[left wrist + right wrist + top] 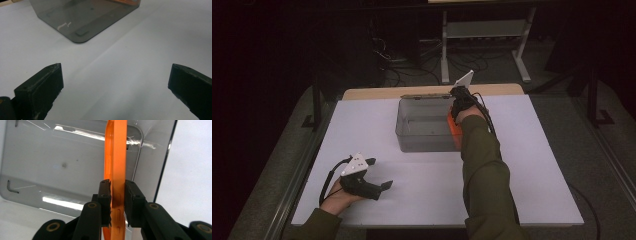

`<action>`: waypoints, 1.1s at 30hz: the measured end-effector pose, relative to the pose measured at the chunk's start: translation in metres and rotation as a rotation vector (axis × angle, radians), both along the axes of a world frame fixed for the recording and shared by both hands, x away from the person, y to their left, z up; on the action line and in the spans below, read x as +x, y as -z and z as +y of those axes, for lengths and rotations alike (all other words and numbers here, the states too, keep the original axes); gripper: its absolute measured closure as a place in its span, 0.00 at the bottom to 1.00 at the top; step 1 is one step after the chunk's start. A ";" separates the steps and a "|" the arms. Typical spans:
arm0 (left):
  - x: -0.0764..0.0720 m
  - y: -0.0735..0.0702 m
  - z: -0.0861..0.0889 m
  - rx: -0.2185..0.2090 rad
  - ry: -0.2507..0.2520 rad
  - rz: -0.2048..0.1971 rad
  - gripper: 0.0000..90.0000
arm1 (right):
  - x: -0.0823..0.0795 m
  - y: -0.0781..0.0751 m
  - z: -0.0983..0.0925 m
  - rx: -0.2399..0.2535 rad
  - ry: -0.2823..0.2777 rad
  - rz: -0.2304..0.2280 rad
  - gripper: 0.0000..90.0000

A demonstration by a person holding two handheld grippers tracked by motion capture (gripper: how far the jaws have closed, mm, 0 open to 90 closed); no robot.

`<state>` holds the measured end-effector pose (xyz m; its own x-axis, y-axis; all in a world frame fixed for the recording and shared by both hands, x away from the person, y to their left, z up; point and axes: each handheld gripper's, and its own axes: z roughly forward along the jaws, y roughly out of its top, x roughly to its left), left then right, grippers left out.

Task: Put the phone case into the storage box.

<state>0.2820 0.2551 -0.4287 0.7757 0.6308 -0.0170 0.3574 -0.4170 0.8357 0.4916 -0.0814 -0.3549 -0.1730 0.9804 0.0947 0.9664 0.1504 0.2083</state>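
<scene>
Partly sleeve-hidden orange lid (115, 165)

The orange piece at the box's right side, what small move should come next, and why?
Probably swing the orange piece slowly down toward the clear grey box. The right gripper is shut on it, edge-on above the box's interior, while the left gripper rests open on the white table, so bringing it closer first may help.

Lid (115, 157): orange plastic, flat, translucent, held on edge over the box's right side, slotted near its lower end, clamped between two black pads.

Box (424, 127): smoky grey, clear-walled, rectangular, rounded corners, open top, upright at the table's middle, towards the far edge; inside looks empty.
</scene>
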 end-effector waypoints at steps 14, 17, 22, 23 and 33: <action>0.000 0.000 -0.001 0.003 0.002 0.000 0.00 | -0.003 -0.025 -0.005 0.001 -0.013 -0.050 0.83; 0.001 0.000 -0.001 0.004 0.002 0.000 0.00 | -0.004 -0.029 -0.006 0.002 -0.017 -0.057 0.83; 0.002 0.000 -0.002 0.005 0.004 -0.002 0.00 | -0.006 -0.038 -0.009 0.003 -0.026 -0.074 0.82; 0.002 0.000 -0.002 0.005 0.003 -0.001 0.00 | -0.007 -0.041 -0.010 0.005 -0.028 -0.080 0.81; 0.004 -0.001 -0.002 0.014 -0.005 -0.001 0.00 | -0.017 -0.057 -0.018 0.010 -0.098 -0.138 0.73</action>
